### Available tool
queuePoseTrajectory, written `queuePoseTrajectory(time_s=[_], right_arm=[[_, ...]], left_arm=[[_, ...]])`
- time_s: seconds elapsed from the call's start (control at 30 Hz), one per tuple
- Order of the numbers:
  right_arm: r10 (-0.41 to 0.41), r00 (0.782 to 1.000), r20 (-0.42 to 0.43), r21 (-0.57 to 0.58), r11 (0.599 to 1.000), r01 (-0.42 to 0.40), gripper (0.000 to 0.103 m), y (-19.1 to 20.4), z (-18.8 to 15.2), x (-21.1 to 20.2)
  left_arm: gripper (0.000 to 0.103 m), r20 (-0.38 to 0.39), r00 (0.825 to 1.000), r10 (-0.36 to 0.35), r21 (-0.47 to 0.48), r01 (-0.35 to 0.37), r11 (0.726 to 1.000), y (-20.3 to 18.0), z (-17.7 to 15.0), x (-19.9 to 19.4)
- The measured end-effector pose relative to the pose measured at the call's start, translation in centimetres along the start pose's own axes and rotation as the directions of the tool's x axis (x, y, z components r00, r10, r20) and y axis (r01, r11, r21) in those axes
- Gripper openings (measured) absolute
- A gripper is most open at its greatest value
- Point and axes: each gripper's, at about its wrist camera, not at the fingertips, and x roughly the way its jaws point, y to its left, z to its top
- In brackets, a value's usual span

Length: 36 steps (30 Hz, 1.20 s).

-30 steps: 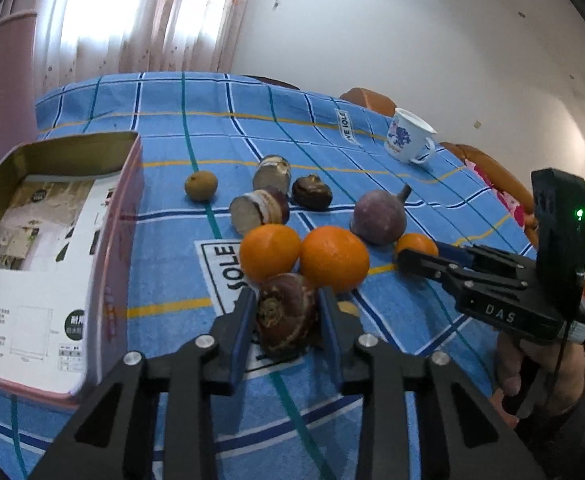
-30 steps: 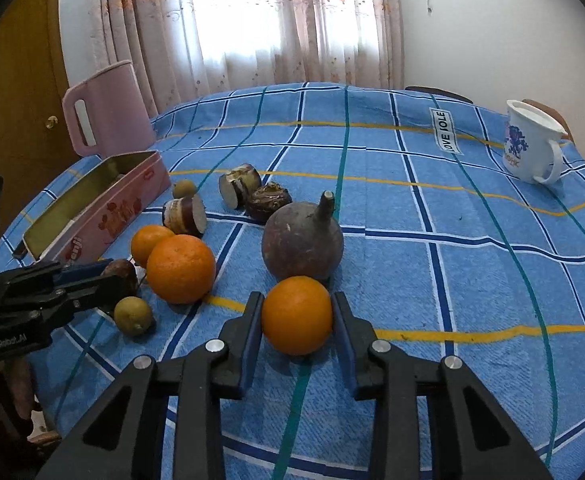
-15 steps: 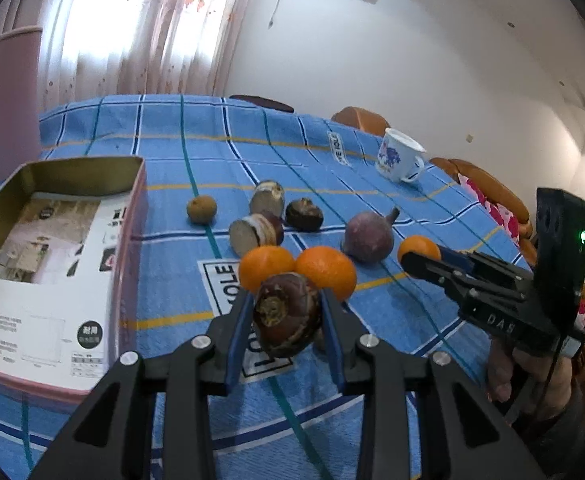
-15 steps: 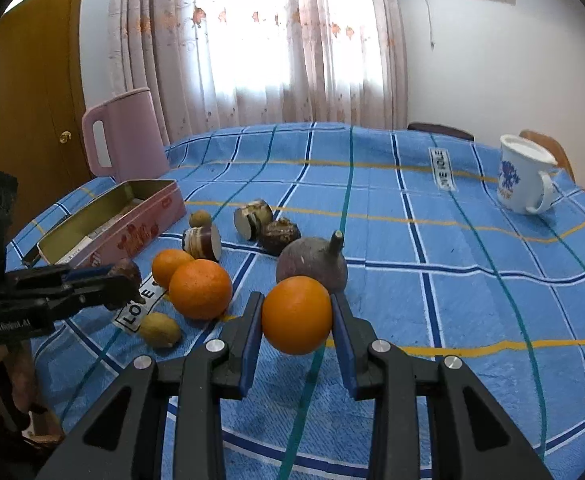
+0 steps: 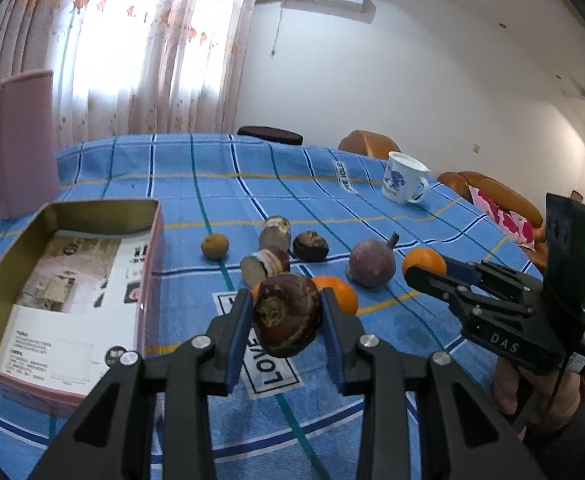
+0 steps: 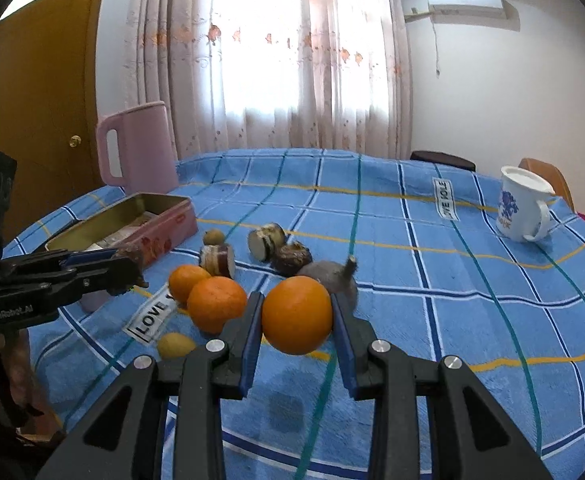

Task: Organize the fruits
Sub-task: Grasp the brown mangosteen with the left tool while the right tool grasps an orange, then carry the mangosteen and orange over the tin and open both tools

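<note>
Both grippers have risen since 1 second ago, each lifting its catch clear of the blue checked tablecloth. Left gripper is closed on a dark brown, rough-skinned taro-like corm, pinched across its widest part and hanging above the "LOVE" patch, just right of the open pink tin box. Right gripper is closed on an orange, gripped at its equator and held in the air in front of the purple round fruit with a stem.

On the cloth remain 2 oranges, 2 small yellow-brown fruits, 2 cut corm pieces and a smaller dark one.

My judgement: the orange is firm but smooth and slightly yielding, so a mid-body squeeze suits it; too much pressure would bruise it. The corm looks hard and coarse, unlikely to slip. Its lopsided shape could let it rotate between the pads.
</note>
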Motion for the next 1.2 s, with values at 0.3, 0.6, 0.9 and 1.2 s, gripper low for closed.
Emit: queuePoseTrajectory(time_s=[0.3, 0.6, 0.9, 1.2], right_arm=[[0.068, 0.997, 0.036, -0.031, 0.997, -0.067, 0.035, 2.3, 2.3, 0.4], [0.14, 0.989, 0.051, -0.102, 0.986, -0.135, 0.035, 6.1, 5.9, 1.9], [0.252, 0.968, -0.004, -0.163, 0.955, -0.249, 0.035, 12.0, 8.4, 5.7], [0.285, 0.953, -0.102, -0.202, 0.932, -0.301, 0.035, 16.0, 7.8, 9.7]], left_arm=[[0.035, 0.07, 0.995, 0.07, 0.015, -0.071, 0.997, 1.0, 0.9, -2.2], [0.035, 0.074, 0.987, 0.144, -0.018, -0.143, 0.99, 4.3, 1.7, -3.0], [0.035, 0.025, 0.979, 0.201, -0.11, -0.197, 0.974, 9.9, 1.8, -3.0], [0.035, -0.004, 0.967, 0.253, -0.159, -0.25, 0.955, 13.7, 1.4, -3.1]])
